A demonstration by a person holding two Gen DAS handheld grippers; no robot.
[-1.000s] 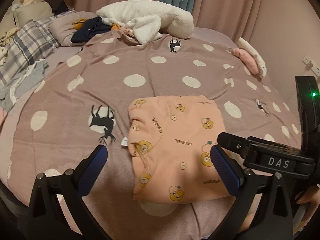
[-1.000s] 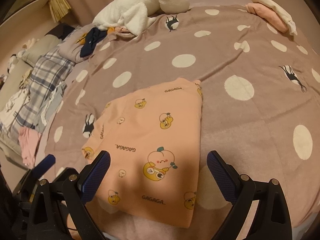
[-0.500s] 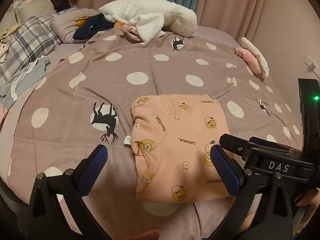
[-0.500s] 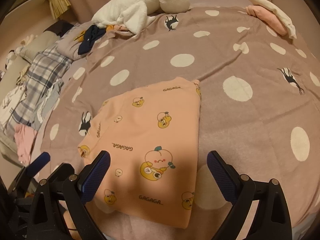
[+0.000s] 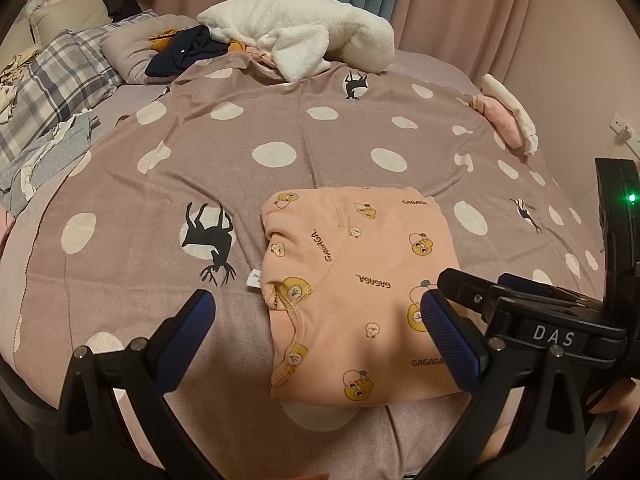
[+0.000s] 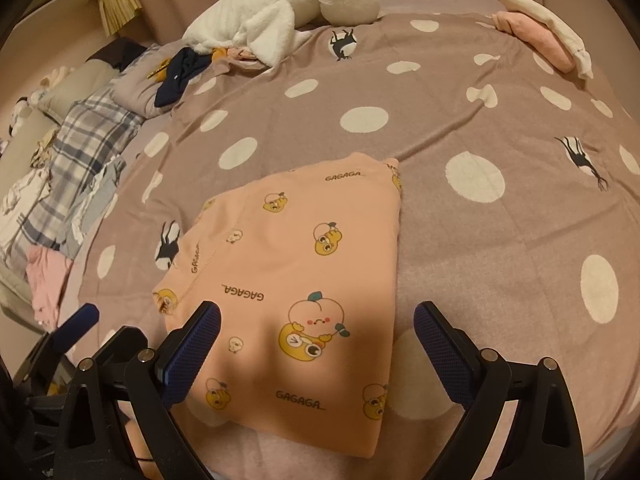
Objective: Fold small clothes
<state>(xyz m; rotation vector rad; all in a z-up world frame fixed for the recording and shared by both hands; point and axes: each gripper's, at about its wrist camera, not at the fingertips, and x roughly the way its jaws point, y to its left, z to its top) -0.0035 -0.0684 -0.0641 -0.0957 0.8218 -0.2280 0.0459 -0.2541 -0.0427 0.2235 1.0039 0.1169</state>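
1. The peach garment (image 5: 360,292), printed with cartoon characters and "GAGAGA" lettering, lay folded into a rough rectangle on the bed's polka-dot cover (image 5: 280,128), near the front edge of the bed.
2. The left gripper (image 5: 316,320) hovered above the cover with its blue-padded fingers (image 5: 188,328) spread wide and released, holding nothing; the garment's left edge and white label sat between them in the left wrist view.
3. The right gripper (image 6: 316,332) was likewise spread apart and empty, its fingers (image 6: 440,344) framing the near part of the garment, over which a shadow fell.
4. In the left wrist view the right gripper's black body, marked "DAS" and showing a green light, stood just beside the garment's right side.
5. A white fleece blanket (image 5: 304,40) was heaped at the far end of the bed, with a dark navy item (image 5: 180,52) beside it; it was too crumpled to identify.
6. A plaid pillow (image 5: 52,80) lay on the far left.
7. Folded pink and white clothes (image 6: 540,28) sat at the far right edge of the bed.
8. Pink curtains (image 5: 460,8) hung behind.
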